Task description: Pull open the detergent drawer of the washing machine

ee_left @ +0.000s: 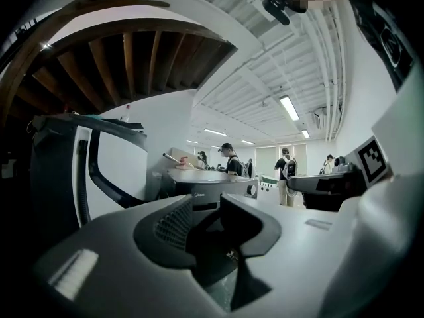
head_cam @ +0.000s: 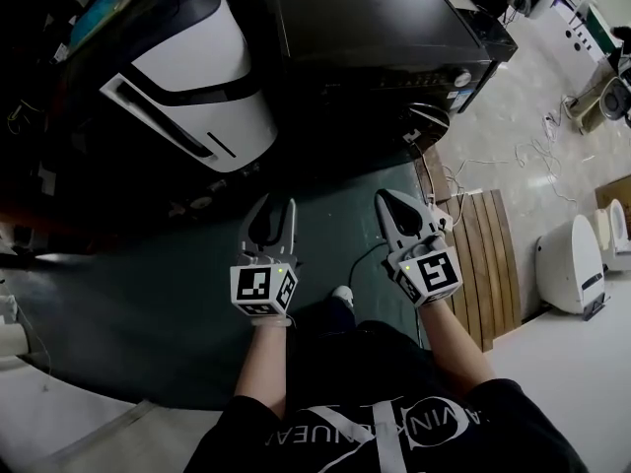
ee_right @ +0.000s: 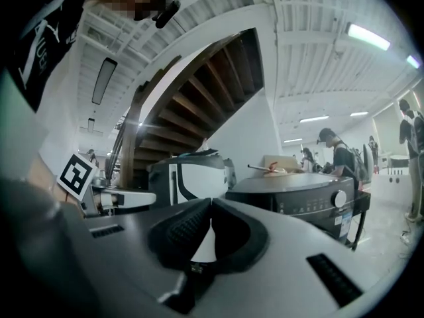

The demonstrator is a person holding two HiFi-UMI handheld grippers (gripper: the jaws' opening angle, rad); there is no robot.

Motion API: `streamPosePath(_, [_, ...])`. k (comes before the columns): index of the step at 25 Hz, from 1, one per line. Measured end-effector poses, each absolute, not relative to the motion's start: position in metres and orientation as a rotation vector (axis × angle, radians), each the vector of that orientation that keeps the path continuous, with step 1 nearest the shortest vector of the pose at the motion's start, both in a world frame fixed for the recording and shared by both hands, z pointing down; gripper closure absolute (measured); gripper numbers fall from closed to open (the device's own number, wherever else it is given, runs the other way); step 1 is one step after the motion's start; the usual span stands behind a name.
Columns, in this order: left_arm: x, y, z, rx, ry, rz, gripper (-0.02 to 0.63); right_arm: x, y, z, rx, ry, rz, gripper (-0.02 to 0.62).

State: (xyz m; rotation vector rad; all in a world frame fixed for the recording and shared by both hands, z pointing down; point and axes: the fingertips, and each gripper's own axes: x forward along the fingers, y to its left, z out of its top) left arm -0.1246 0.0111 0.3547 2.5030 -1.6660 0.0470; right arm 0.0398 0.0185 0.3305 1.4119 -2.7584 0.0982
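Observation:
The dark washing machine [head_cam: 385, 28] stands at the top of the head view, its control panel [head_cam: 419, 79] facing me. The panel front looks flush, and I cannot make out the detergent drawer in the dim light. My left gripper [head_cam: 275, 205] is held level over the green floor, well short of the machine, jaws apart with nothing between them [ee_left: 207, 204]. My right gripper [head_cam: 386, 198] is beside it, tips touching and holding nothing [ee_right: 211, 201]. The right gripper view shows the washing machine [ee_right: 298, 197] ahead with its round knob [ee_right: 340, 199].
A white-and-black appliance [head_cam: 187, 77] stands left of the machine. A wooden slat board [head_cam: 488, 254] lies on the floor at right, with a white unit [head_cam: 572, 264] and loose cables [head_cam: 513, 161] beyond it. People [ee_left: 232, 161] stand far behind.

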Motion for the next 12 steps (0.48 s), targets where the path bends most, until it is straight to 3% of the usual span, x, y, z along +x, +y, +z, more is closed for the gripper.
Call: streamPosePath(12, [-0.118, -0.026, 0.375, 2.516, -1.602, 0.056, 0.492, 0.038, -0.021, 0.339, 1.439, -2.756, 0.108, 0.583])
